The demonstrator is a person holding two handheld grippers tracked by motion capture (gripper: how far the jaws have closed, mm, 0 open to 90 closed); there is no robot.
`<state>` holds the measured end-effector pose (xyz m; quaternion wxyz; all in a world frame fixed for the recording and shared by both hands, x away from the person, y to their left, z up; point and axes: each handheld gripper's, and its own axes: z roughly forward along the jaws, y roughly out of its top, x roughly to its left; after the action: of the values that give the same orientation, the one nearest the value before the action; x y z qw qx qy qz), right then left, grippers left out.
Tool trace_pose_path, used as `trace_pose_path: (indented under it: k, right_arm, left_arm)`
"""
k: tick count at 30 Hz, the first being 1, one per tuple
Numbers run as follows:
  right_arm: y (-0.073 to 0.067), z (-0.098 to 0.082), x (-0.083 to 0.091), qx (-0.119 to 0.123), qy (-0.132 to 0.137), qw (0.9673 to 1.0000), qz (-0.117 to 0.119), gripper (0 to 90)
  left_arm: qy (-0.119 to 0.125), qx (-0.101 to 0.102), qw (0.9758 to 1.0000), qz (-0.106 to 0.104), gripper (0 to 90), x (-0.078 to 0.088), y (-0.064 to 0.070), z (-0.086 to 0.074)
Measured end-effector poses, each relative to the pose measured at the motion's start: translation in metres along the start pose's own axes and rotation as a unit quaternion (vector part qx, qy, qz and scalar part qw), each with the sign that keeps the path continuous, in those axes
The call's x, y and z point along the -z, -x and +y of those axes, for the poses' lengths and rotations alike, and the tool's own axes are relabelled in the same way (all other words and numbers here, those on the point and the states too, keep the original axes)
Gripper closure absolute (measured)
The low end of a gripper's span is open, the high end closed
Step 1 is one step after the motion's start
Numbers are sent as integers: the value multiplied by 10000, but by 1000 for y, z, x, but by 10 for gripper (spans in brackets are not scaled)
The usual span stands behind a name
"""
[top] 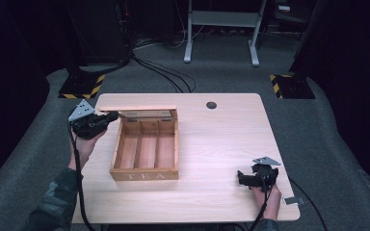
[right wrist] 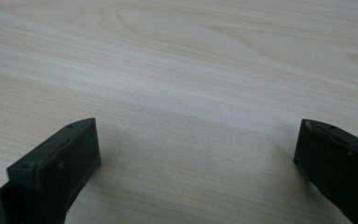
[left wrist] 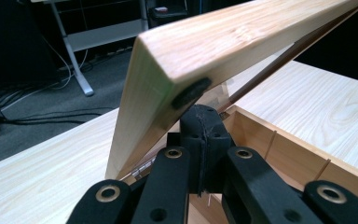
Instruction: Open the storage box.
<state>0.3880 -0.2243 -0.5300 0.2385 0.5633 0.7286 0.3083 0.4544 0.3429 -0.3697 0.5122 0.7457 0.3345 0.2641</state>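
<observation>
On desk [top: 221, 144], left of centre: tea box [top: 144, 175], "TEA" on front wall, three bare compartments inside. Lid [top: 137, 109] raised, tilted back on rear hinges [top: 147, 114]. At lid's left end: left gripper [top: 110, 117], jaws pressed together, nothing between them, tips just under lid's corner, by a dark round pad [left wrist: 191, 92] on lid's underside; contact with lid impossible to tell. Held level, pointing right, grey plate [top: 81, 110] on top, cable [top: 79, 183] trailing down along forearm.

Near desk's front right corner, well apart from box: right gripper [top: 244, 179], jaws spread wide, nothing between them, bare wood below. Pointed left, low over desk. Hand [top: 270, 197] behind it, near desk's edge.

Toward desk's back edge: small round hole [top: 211, 105]. Beyond desk: grey carpet, cables, legs of a metal stand [top: 221, 29], two black bases with yellow-black striped tape [top: 83, 86].
</observation>
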Motion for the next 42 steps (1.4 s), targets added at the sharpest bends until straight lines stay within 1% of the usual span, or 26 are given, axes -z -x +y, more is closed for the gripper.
trace_pose_path:
  k: [3,5,6,10,12,13,15,16,17,19,20,21,24,28,29,32,35,36,37,38,39,41,42]
  right_arm:
    - [0,0,0,3,2,10000,0,0]
    - [0,0,0,1,2,10000,0,0]
    - [0,0,0,1,3,10000,1,0]
    - [0,0,0,-25,-20,10000,-3,0]
    - [0,0,0,-11,-7,10000,1,0]
    - [0,0,0,2,-1,10000,-1,0]
    - [0,0,0,-18,-19,10000,1,0]
    - [0,0,0,-18,-19,10000,1,0]
    - [0,0,0,-22,-18,10000,2,0]
    - [0,0,0,-18,-15,10000,2,0]
    - [0,0,0,-21,-16,10000,3,0]
    - [0,0,0,-7,-11,10000,2,0]
    - [0,0,0,-12,-9,10000,-1,0]
    - [0,0,0,-12,-13,10000,-1,0]
    - [0,0,0,-11,-9,10000,-1,0]
    - [0,0,0,-17,-13,10000,2,0]
    - [0,0,0,-10,-9,10000,1,0]
    - [0,0,0,-19,-16,10000,3,0]
    - [0,0,0,-18,-15,10000,1,0]
    - [0,0,0,-9,-10,10000,0,0]
    - [0,0,0,-16,-14,10000,2,0]
    - [0,0,0,-13,-11,10000,-1,0]
    - [0,0,0,-12,-11,10000,1,0]
  left_arm:
    - [-5,-36,10000,2,896,2,2,0]
    - [49,-58,10000,16,896,4,6,-3]
    - [32,-83,10000,12,896,5,7,-5]
    - [107,-91,9999,34,896,9,15,-14]
    - [156,-135,9998,57,896,10,18,-19]
    - [158,-117,9998,49,896,10,21,-22]
    - [131,-177,9997,52,896,11,24,-26]
    - [128,-166,9998,5,896,11,25,-28]
    - [128,-226,9996,62,896,12,29,-31]
    - [139,-238,9996,39,896,14,33,-36]
    - [138,-225,9996,51,896,14,35,-38]
    - [145,-257,9995,67,896,15,37,-41]
    - [150,-183,9997,21,896,18,42,-52]
    - [54,-128,9999,2,896,20,45,-67]
    - [54,-65,10000,-23,896,21,46,-72]
    - [-69,-28,10000,-28,894,21,47,-86]
    - [-181,128,9997,-70,893,21,46,-101]
    - [-233,155,9996,-107,893,21,46,-105]
    - [-280,143,9995,-89,892,20,47,-110]
    - [-311,143,9994,-95,886,20,48,-113]
    - [-361,188,9991,-130,886,19,48,-118]
    - [-410,212,9988,-129,885,18,48,-122]
    - [-426,261,9987,-140,886,18,48,-124]
